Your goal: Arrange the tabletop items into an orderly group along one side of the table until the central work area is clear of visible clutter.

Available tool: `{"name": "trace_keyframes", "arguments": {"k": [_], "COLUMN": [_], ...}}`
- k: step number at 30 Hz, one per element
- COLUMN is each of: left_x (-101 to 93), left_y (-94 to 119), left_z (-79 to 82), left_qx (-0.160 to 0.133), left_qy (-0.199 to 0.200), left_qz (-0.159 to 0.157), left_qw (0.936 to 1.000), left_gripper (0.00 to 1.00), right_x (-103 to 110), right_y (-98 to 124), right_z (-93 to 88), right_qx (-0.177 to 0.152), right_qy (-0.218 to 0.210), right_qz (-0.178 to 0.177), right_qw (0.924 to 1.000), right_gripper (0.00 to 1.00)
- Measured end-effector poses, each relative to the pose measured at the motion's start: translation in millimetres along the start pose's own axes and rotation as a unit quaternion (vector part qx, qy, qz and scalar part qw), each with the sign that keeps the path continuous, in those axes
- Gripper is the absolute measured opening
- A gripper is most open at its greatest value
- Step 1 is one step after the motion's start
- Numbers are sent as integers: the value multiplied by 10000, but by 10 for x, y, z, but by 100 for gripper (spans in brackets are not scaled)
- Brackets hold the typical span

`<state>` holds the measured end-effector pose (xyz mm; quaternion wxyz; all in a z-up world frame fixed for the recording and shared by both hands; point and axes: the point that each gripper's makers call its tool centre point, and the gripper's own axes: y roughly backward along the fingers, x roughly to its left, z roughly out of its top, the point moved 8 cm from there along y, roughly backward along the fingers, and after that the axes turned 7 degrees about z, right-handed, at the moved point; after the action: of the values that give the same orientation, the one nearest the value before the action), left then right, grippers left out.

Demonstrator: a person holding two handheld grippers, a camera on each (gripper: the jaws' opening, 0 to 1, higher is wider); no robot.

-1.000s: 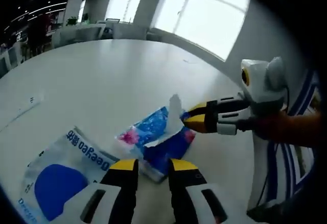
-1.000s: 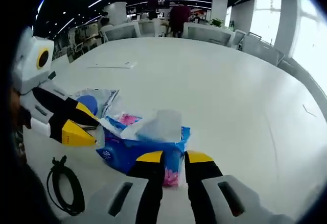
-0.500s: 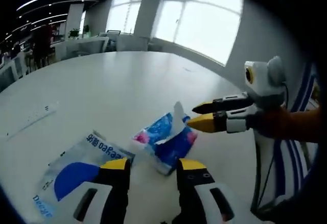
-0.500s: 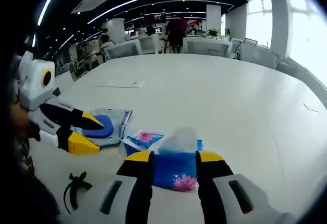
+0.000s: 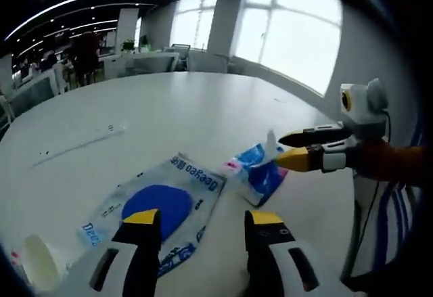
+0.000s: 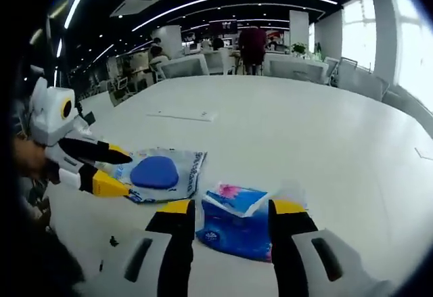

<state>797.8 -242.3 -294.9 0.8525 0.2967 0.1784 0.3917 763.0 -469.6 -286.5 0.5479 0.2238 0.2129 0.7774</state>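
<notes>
Tissue pack (image 6: 233, 221) lies on the worktop (image 6: 325, 141) just ahead of the right tool (image 6: 226, 209), whose jaws are spread; the left tool (image 5: 196, 217) is spread too. Grip its body squarely, avoiding the loose tissue.

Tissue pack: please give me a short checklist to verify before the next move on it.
1. Right gripper open: ok, jaws apart.
2. Tissue pack lined up with the right jaws: ok, it lies on the table just ahead of them.
3. Left gripper open and holding nothing: ok.
4. Wipes pouch apart from the pack: ok in the right gripper view; their corners look close in the left gripper view.
5. Table side free for the group: cannot tell.
</notes>
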Motion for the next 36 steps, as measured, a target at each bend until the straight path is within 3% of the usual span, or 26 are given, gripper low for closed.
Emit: {"name": "trace_keyframes", "arguments": {"k": [7,13,20,26,36], "left_x": [121,228,341,390,473], "left_y": [169,253,391,409,362], "left_z": [-118,-262,-419,-517,-691], "left_qx": [-7,-17,-63,79,236], "left_qy": [267,482,737,892,1402], "left_qz": [224,530,1140,1255,1604], "left_qw": [9994,9974,9907,9880,9768], "left_gripper": [48,39,30,27,19], "right_x": [93,177,283,337,427], "right_y": [-206,-404,-657,-773,-999], "right_z": [200,320,353,336,349], "right_qx": [108,330,621,816,1145], "right_qy": [332,689,857,917,943], "right_qz": [307,594,827,920,894], "right_qw": [9989,9953,9909,9882,9849], "right_gripper": [42,37,30,28,19]}}
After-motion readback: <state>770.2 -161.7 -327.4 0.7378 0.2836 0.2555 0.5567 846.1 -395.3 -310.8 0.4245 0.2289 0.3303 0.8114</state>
